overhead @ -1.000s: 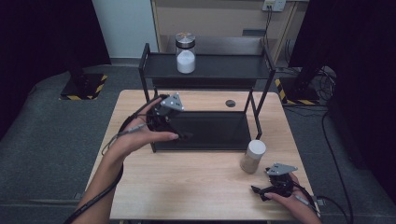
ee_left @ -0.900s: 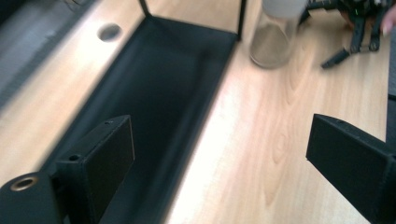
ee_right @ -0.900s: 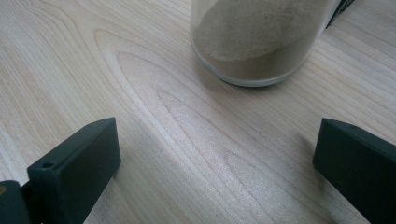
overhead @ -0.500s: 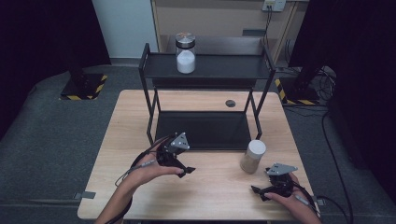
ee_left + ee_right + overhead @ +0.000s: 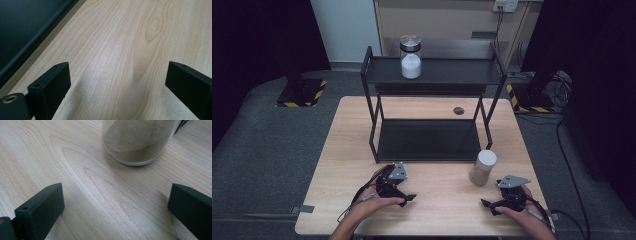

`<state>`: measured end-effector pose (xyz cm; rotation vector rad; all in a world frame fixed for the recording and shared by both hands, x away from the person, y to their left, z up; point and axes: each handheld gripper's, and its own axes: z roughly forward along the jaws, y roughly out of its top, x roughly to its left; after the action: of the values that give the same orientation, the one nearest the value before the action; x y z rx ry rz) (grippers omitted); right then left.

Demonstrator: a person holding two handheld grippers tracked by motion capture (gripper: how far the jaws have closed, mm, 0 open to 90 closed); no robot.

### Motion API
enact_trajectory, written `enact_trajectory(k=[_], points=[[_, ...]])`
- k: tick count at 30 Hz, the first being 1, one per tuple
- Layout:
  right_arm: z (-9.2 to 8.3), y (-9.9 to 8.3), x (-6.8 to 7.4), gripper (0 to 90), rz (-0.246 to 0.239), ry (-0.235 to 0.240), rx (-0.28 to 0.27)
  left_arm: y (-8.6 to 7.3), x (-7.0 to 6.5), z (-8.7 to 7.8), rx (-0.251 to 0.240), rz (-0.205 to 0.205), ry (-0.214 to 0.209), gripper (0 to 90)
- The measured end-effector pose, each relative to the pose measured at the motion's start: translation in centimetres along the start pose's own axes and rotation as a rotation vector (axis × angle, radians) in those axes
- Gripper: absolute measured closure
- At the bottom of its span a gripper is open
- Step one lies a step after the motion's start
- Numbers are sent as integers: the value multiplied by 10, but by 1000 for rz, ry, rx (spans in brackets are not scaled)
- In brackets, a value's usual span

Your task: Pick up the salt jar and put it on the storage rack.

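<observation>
A clear jar of white powder with a silver lid (image 5: pixel 411 56) stands on the top shelf of the black two-level rack (image 5: pixel 482 77). A second jar (image 5: pixel 482 168), holding tan powder under a white lid, stands on the table just right of the rack's front. My left gripper (image 5: pixel 408 194) rests low over the wood at the front left, jaws wide apart and empty (image 5: pixel 117 82). At the front right my right gripper (image 5: pixel 490 206) is open too, and the tan jar (image 5: pixel 137 141) stands a short way beyond its jaws.
The rack's lower shelf (image 5: pixel 427 140) is bare and dark. A small dark round hole (image 5: pixel 458 110) sits in the wooden table (image 5: pixel 347 135) behind the rack. Dark floor and cables surround the table.
My left gripper has drawn back from the rack's left front to the table's front edge and lowered. The right gripper and both jars have stayed put.
</observation>
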<state>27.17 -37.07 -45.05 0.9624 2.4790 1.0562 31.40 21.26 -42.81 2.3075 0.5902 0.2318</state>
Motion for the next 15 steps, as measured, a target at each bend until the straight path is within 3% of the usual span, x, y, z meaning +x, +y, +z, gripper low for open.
enact_trajectory(k=[3, 9, 15], points=[[0, 0, 0, 17, 1, -1, 0, -5, 0, 1, -11, 0, 7, 51], [0, 0, 1, 13, -1, -3, 1, -7, 1, 6, 21, 24, 21, 48], [0, 0, 1, 12, 0, -3, 3, -12, 5, 9, 6, 6, 1, 33]])
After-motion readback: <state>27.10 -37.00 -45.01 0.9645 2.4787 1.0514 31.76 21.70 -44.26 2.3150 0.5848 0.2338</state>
